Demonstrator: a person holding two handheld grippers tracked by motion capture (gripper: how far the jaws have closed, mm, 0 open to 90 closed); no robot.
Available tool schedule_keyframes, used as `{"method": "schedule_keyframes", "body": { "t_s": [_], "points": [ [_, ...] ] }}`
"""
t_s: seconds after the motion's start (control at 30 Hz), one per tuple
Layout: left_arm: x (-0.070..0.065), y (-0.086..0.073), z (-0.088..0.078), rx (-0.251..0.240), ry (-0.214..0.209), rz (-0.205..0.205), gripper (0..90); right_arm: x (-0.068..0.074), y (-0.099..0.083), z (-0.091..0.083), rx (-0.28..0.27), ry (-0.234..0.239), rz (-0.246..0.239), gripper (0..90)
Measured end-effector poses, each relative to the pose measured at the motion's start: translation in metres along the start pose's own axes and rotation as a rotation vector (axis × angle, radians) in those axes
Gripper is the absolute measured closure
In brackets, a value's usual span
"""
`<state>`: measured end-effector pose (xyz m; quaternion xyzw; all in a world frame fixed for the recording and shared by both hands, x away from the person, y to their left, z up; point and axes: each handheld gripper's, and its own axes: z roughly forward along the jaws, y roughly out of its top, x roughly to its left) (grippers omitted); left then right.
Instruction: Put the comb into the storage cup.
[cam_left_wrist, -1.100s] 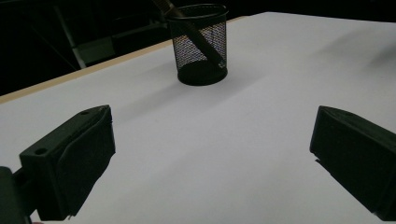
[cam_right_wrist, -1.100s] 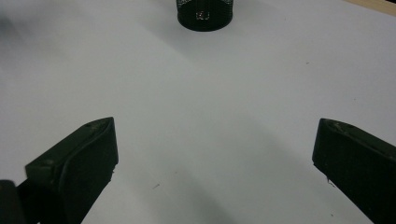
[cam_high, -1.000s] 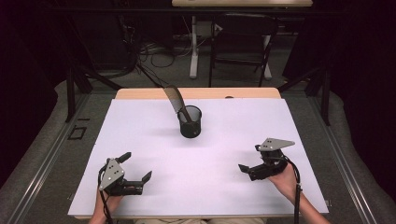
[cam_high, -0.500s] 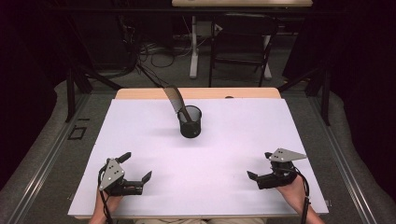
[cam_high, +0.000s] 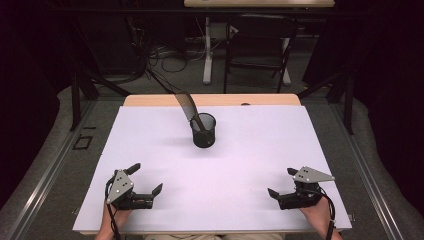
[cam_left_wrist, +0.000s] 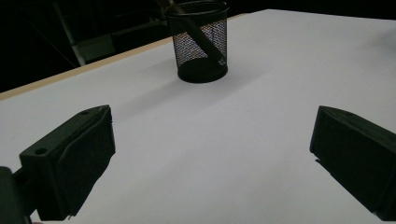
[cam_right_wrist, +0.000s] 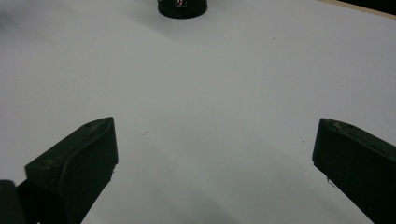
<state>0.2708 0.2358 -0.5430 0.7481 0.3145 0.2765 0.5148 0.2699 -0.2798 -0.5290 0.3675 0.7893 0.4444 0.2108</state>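
A black mesh cup (cam_high: 203, 131) stands on the white table top (cam_high: 260, 145), a little behind its middle. A dark flat strip (cam_high: 186, 106) leans out of the cup toward the back left. My left gripper (cam_high: 146, 178) rests near the front left corner, open, nothing between its jaws. My right gripper (cam_high: 281, 182) sits near the front right corner, also open and empty. In the left gripper view the cup (cam_left_wrist: 198, 42) is straight ahead beyond the wide-apart jaws of that gripper (cam_left_wrist: 210, 154). The right gripper view catches just the cup's base (cam_right_wrist: 183, 8) at the top edge.
A strip of bare wood (cam_high: 150, 100) runs along the table's far edge. Behind the table, on the grey floor, are a chair (cam_high: 260, 55), desk legs (cam_high: 207, 50) and loose cables (cam_high: 165, 55). Metal rails (cam_high: 45, 170) flank both sides.
My right gripper has drawn back toward the front edge and slightly to the right, still open. The left gripper and the cup have stayed put.
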Motion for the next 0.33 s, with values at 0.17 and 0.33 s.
{"method": "schedule_keyframes", "body": {
  "t_s": [0.17,0.33],
  "points": [
    [-0.0002,0.0002,-0.0007,-0.002,0.002,0.002,0.1,0.0032,-0.0010,-0.0034,-0.015,-0.012,-0.024,0.0],
    [-0.0009,0.0002,0.0001,-0.003,0.000,0.002,0.1,0.0024,-0.0007,-0.0062,-0.037,-0.015,-0.032,0.0]
  ]
}}
